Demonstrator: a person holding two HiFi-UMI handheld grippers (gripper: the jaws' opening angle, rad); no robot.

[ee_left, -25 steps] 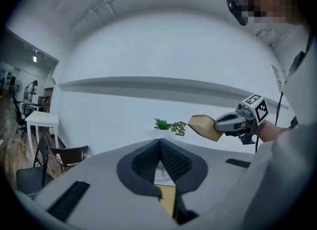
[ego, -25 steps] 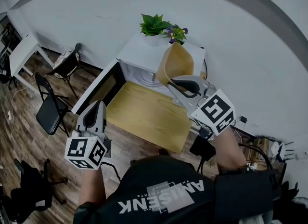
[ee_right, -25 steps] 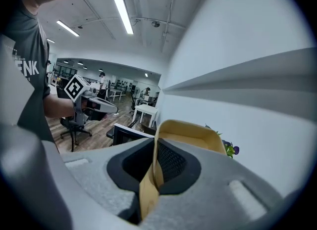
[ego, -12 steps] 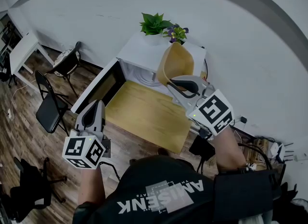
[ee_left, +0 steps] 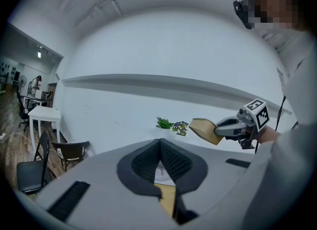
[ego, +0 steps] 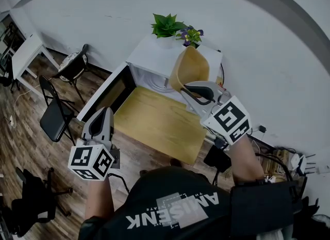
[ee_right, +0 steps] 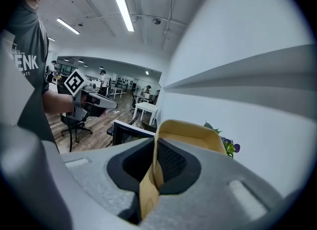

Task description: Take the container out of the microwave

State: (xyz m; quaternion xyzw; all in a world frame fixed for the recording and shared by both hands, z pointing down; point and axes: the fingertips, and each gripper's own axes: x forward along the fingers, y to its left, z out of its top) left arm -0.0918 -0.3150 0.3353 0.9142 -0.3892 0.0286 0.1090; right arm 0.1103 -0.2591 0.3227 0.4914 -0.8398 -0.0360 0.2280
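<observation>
container (ego: 190,68): tan, tilted, held in the air outside the white microwave (ego: 152,57), near wooden table (ego: 157,123) | right gripper (ego: 184,88): jaws clamped on its wall | left gripper (ego: 102,113): jaws together, empty | microwave door (ego: 109,93): open

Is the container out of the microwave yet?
Out: the right gripper holds the container by its wall, in the air outside the open microwave.
</observation>
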